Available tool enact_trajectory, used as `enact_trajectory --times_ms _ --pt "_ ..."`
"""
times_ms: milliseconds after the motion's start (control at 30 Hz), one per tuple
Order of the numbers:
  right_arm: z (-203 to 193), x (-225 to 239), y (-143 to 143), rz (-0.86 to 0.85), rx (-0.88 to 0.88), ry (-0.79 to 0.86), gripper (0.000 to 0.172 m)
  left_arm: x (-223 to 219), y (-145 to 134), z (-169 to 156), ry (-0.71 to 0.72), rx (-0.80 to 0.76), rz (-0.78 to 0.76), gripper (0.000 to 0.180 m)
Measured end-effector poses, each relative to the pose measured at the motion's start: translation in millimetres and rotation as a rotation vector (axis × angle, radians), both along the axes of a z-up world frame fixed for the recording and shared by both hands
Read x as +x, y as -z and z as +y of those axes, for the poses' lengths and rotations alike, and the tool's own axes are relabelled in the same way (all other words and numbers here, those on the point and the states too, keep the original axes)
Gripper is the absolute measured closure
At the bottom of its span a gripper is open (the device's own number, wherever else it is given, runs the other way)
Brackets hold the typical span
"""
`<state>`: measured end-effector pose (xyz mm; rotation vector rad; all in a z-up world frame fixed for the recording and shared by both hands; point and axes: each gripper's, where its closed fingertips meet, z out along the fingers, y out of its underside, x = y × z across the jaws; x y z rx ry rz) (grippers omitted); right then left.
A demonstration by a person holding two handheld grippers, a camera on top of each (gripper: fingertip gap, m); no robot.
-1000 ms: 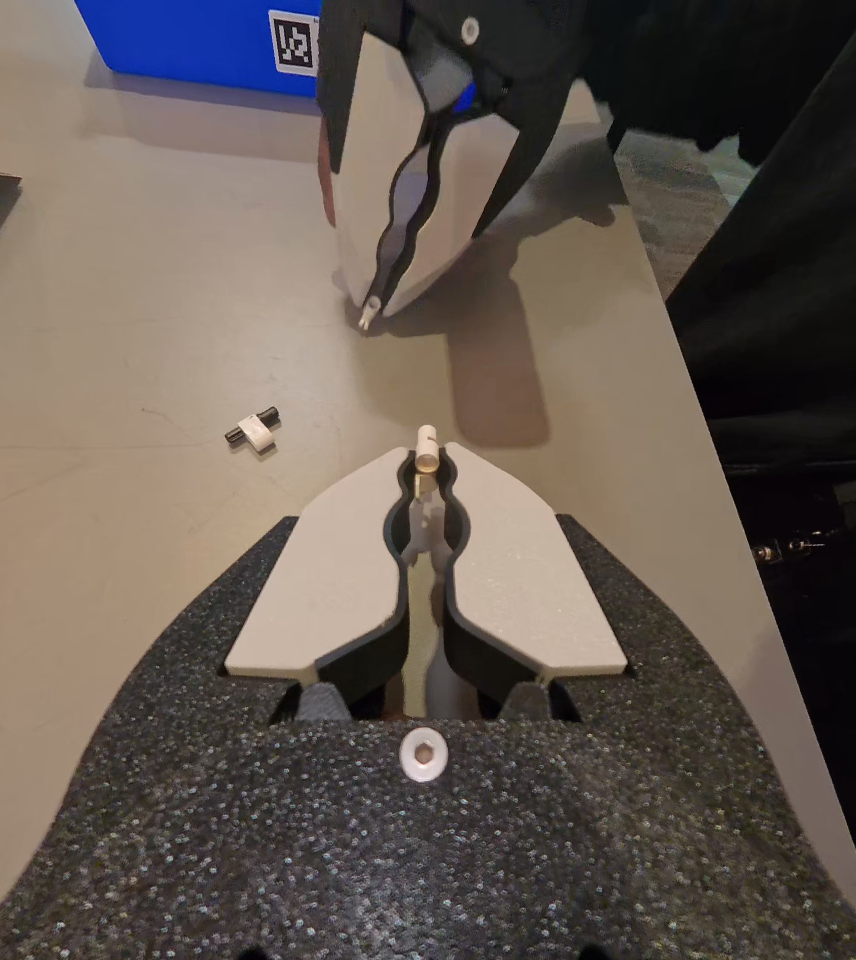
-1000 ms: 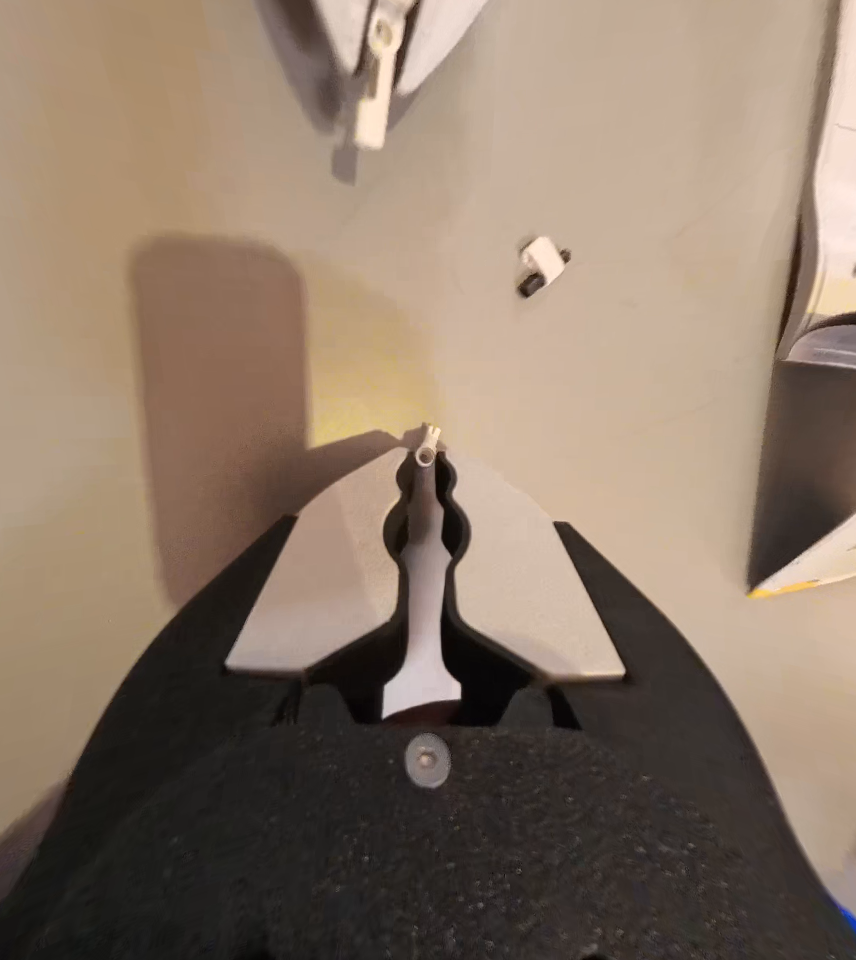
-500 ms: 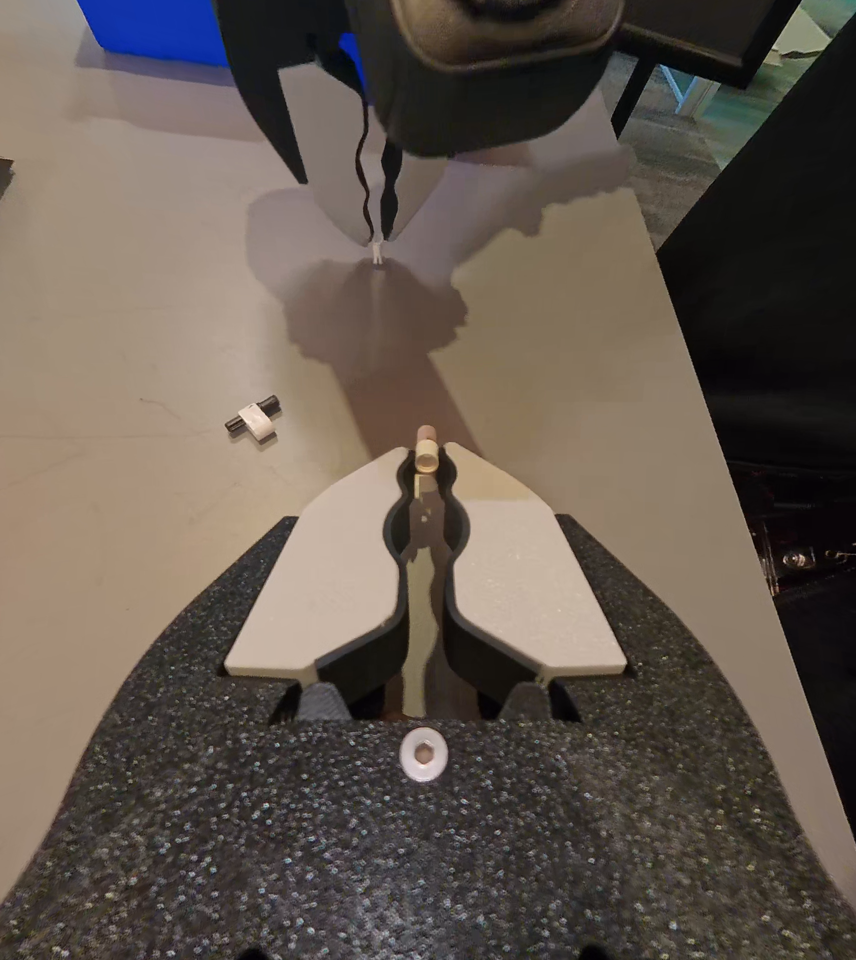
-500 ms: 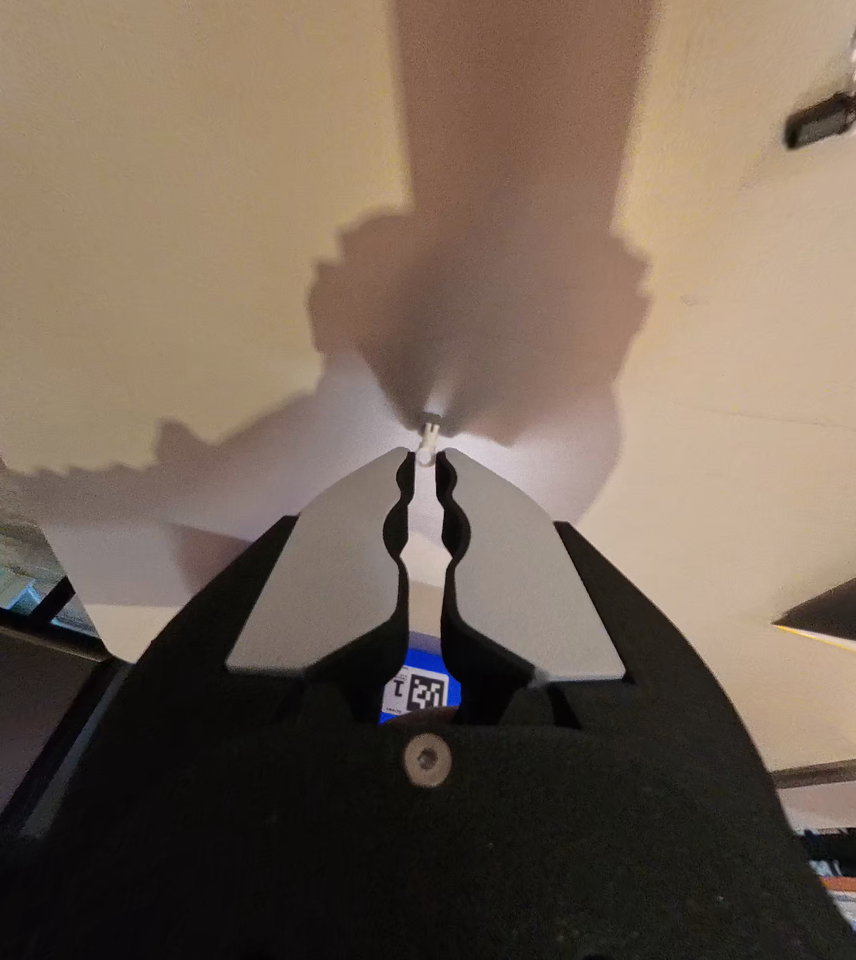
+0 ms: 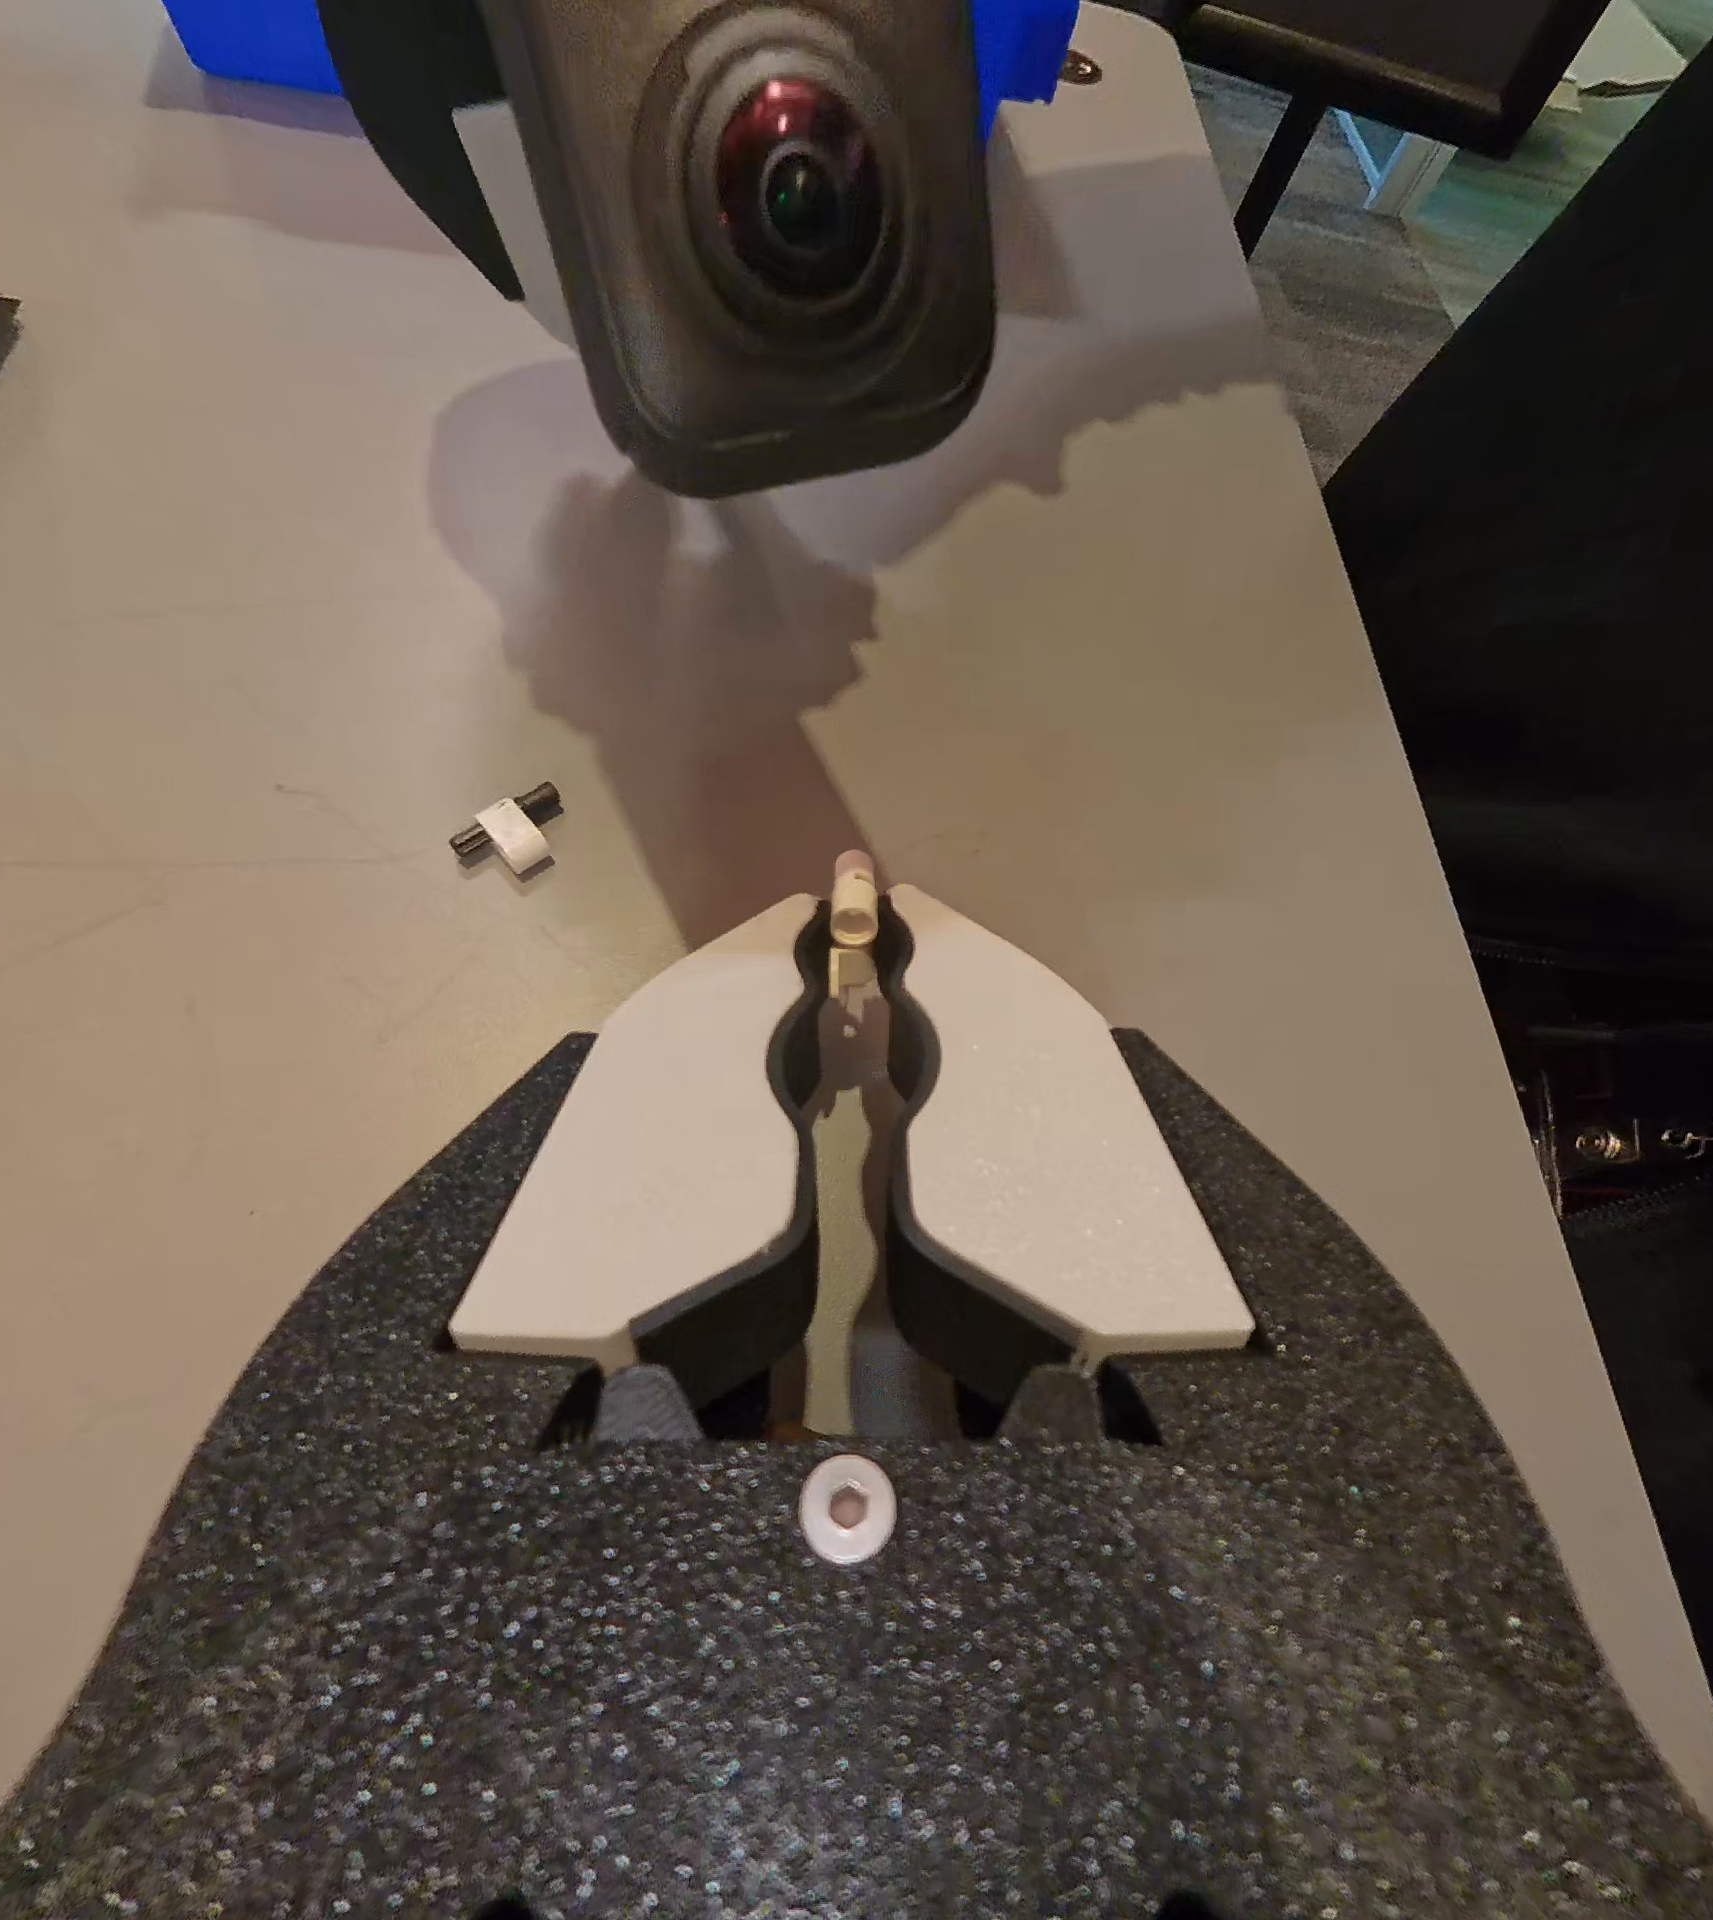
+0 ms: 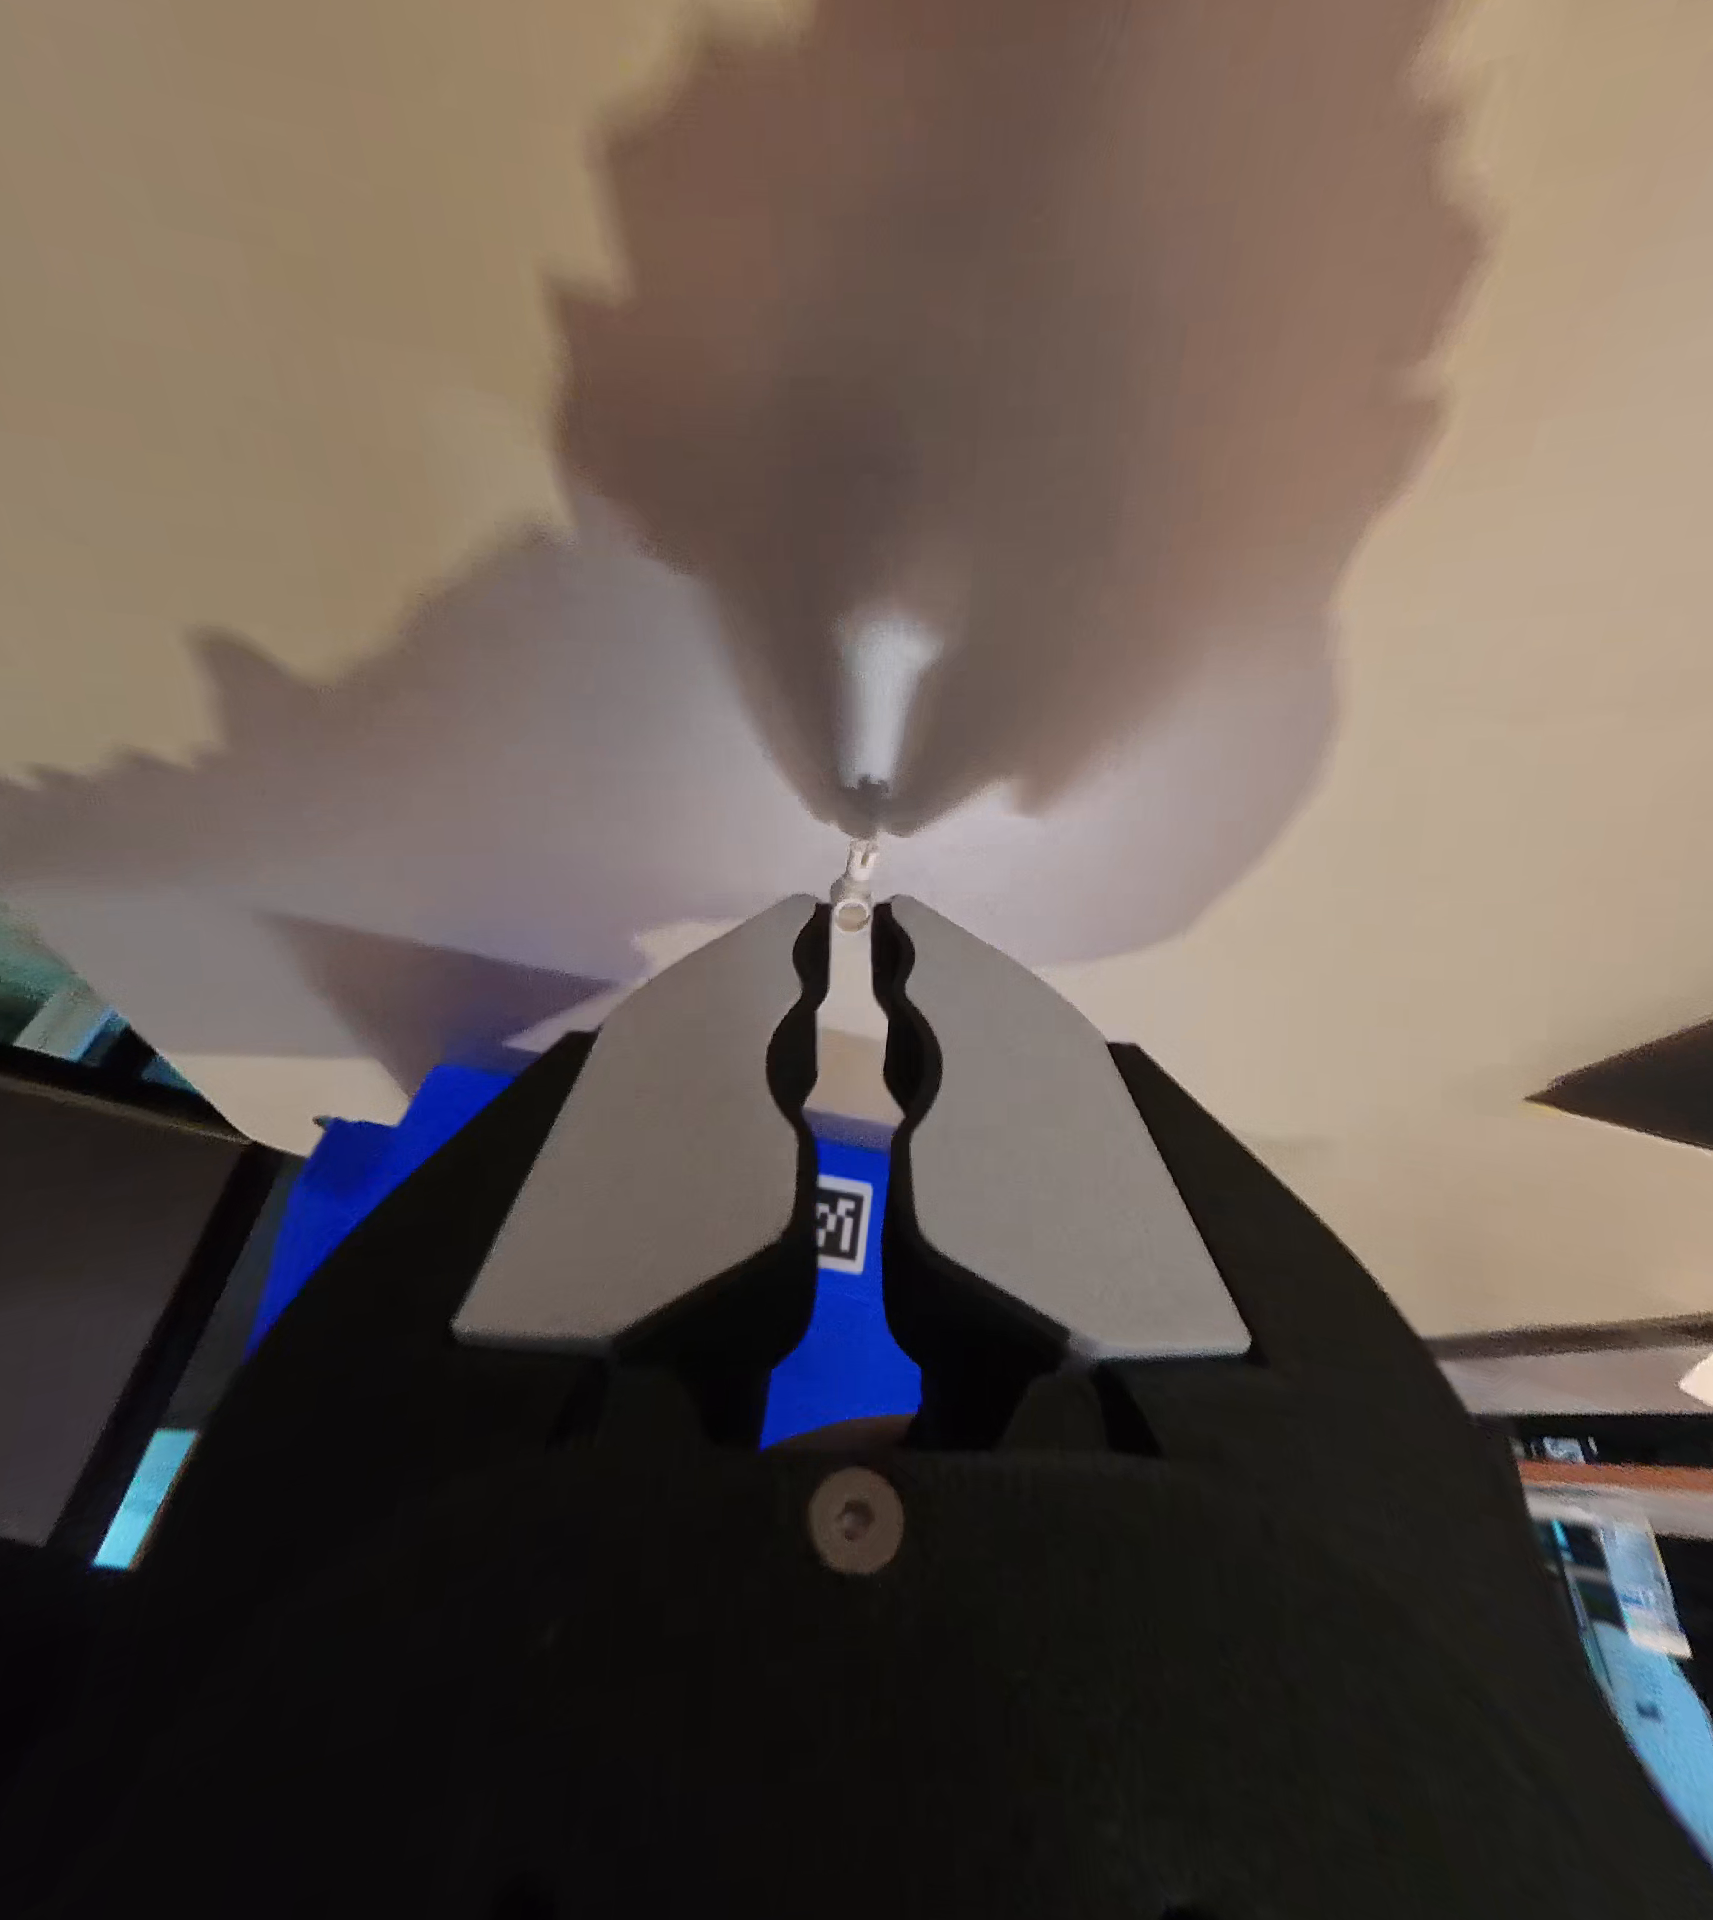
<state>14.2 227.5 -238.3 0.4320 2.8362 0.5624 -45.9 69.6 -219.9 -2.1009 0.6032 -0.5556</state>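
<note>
Two grippers, left (image 5: 853,902) nipping a cream plastic peg (image 5: 853,914), right (image 6: 850,906) nipping a pale ringed pin (image 6: 852,904), matte beige table (image 5: 208,623), blue box (image 5: 239,47) with a square code tag.

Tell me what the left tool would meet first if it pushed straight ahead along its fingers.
Probably the bare grey tabletop: the left tool, clamped on a small cream plastic connector piece, points at open surface. Farther along hangs the right tool's black camera housing, though higher up; depth is unclear.

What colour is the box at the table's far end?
Blue box, clearest in the left wrist view.
</note>
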Motion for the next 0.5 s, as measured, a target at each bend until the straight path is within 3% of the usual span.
enact_trajectory --times_ms 233,500 --pt "-13 -7 10 0.077 -0.132 0.057 0.164 -1 0 0 -0.006 -0.006 -0.002 0.173" --pt "-21 -20 7 0.462 -0.414 0.390 0.149 0 1 -1 -0.004 -0.006 0.001 0.173"
